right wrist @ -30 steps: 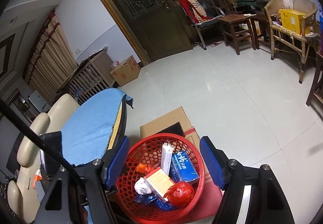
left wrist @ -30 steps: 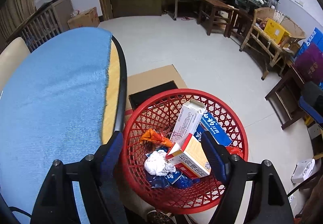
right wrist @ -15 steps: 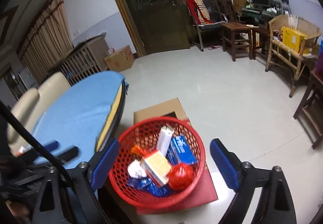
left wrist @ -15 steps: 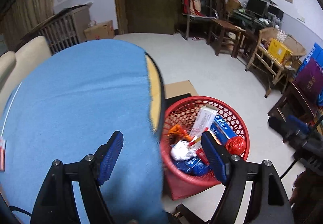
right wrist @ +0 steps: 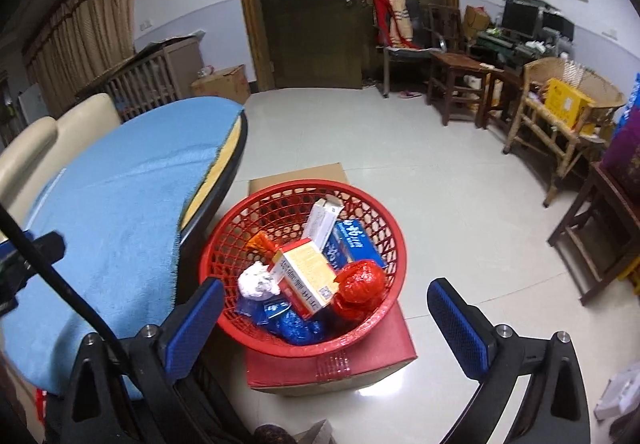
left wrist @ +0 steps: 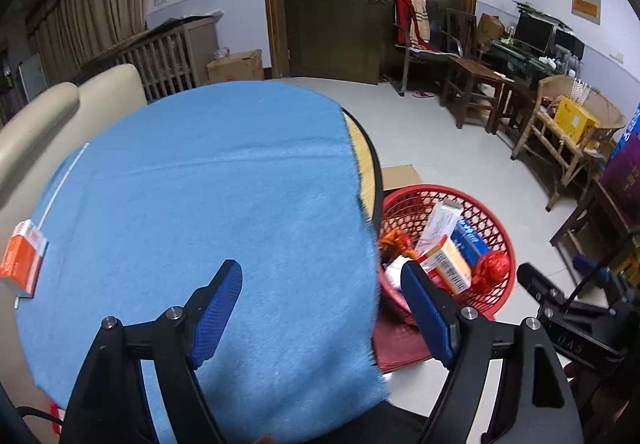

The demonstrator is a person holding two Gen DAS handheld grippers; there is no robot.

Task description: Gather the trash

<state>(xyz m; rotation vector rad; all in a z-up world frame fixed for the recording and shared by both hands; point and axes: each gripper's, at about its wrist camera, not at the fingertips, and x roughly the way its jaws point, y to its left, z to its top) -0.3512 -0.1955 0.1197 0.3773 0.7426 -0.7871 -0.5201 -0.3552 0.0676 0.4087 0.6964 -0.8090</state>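
Okay, both my tools are empty right now: my left gripper (left wrist: pixel 322 290) hangs over the blue terry cloth (left wrist: pixel 208 204) on the round table, fingers spread with only fabric showing between them, and my right gripper (right wrist: pixel 326 310) is poised above the red plastic mesh basket (right wrist: pixel 240 228), its jaws having just swung wide with nothing in them. What's left for me is the small orange-and-white cardboard box (left wrist: pixel 23 258) lying flat at the far left edge of the cloth, well apart from my left fingers. I'd judge it light and fairly stiff, a thin carton that will dent if I squeeze hard, so a gentle pinch should do. Best hold looks like across its narrow width, pads on the two long side faces, since the flat top gives me nothing to bite. The cloth under it is soft and may bunch up, so I'd come in low and watch for snagging. Over in the basket I can see the yellow-and-white carton (right wrist: pixel 306 276), the crumpled red plastic wrapper (right wrist: pixel 362 280), a white paper ball (right wrist: pixel 258 280) and a blue box (right wrist: pixel 354 244) already piled up.
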